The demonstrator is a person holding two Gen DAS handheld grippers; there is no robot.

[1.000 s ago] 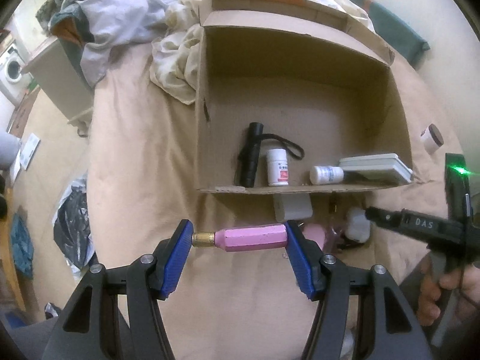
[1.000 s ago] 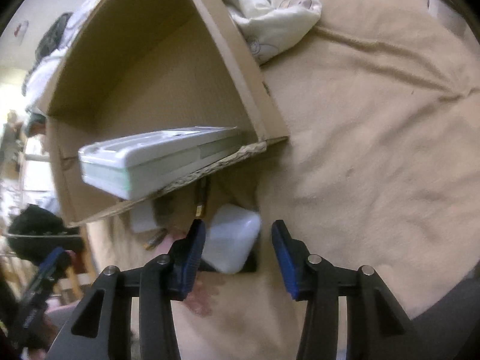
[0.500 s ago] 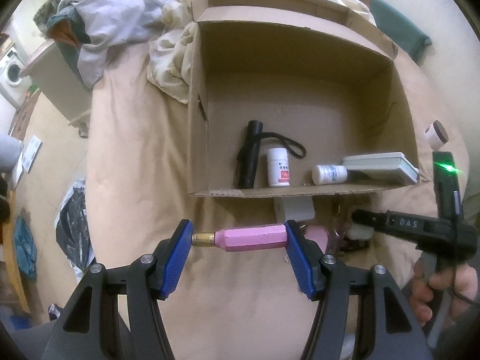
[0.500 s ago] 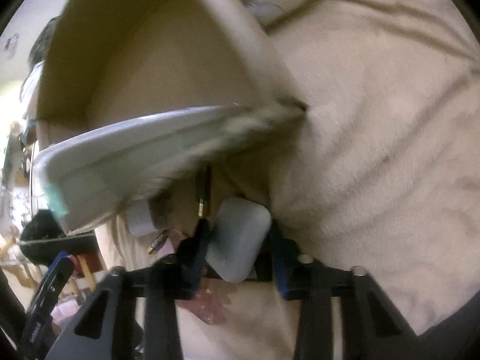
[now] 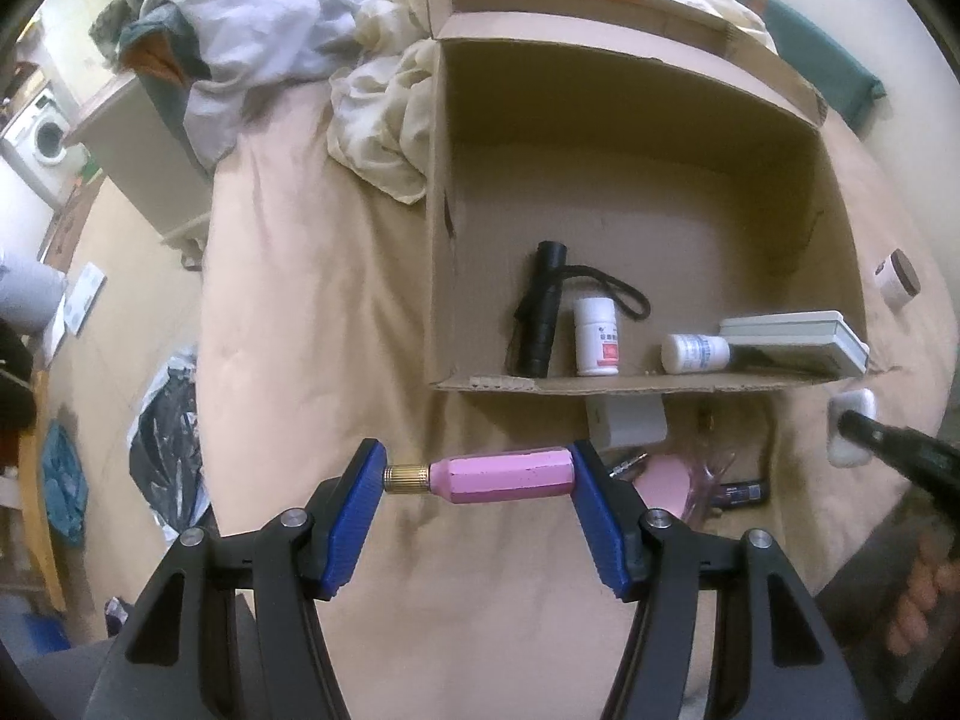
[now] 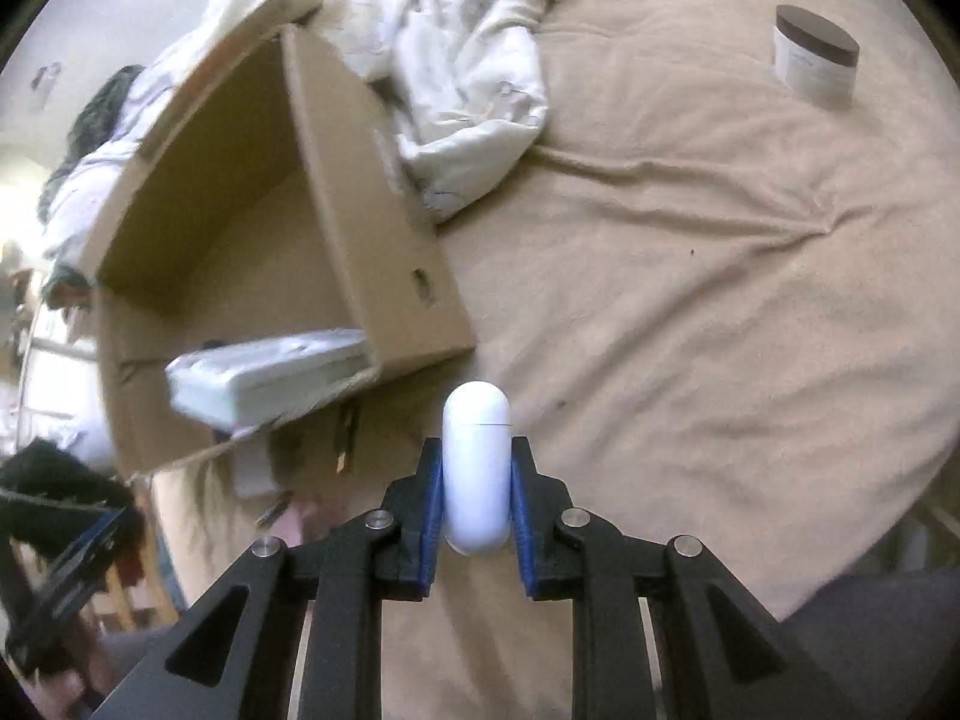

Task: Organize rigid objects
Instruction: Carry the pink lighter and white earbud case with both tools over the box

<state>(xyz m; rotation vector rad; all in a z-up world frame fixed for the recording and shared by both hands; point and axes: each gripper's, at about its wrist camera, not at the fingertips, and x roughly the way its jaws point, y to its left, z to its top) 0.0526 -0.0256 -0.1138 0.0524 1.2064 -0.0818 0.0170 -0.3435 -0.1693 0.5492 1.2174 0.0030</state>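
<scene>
The cardboard box (image 5: 630, 192) lies on the bed (image 5: 312, 312) and holds a black flashlight (image 5: 540, 312), two white pill bottles (image 5: 595, 336), one upright and one lying, and a flat white case (image 5: 792, 336) at its right edge. The left hand-held gripper (image 5: 477, 477) clamps a pink cylinder with a brass tip (image 5: 504, 476) end to end, just before the box's front edge. The right hand-held gripper (image 6: 477, 480) is closed on a white earbud case (image 6: 476, 468), beside the box's corner. A brown-lidded jar (image 6: 815, 63) stands well apart.
</scene>
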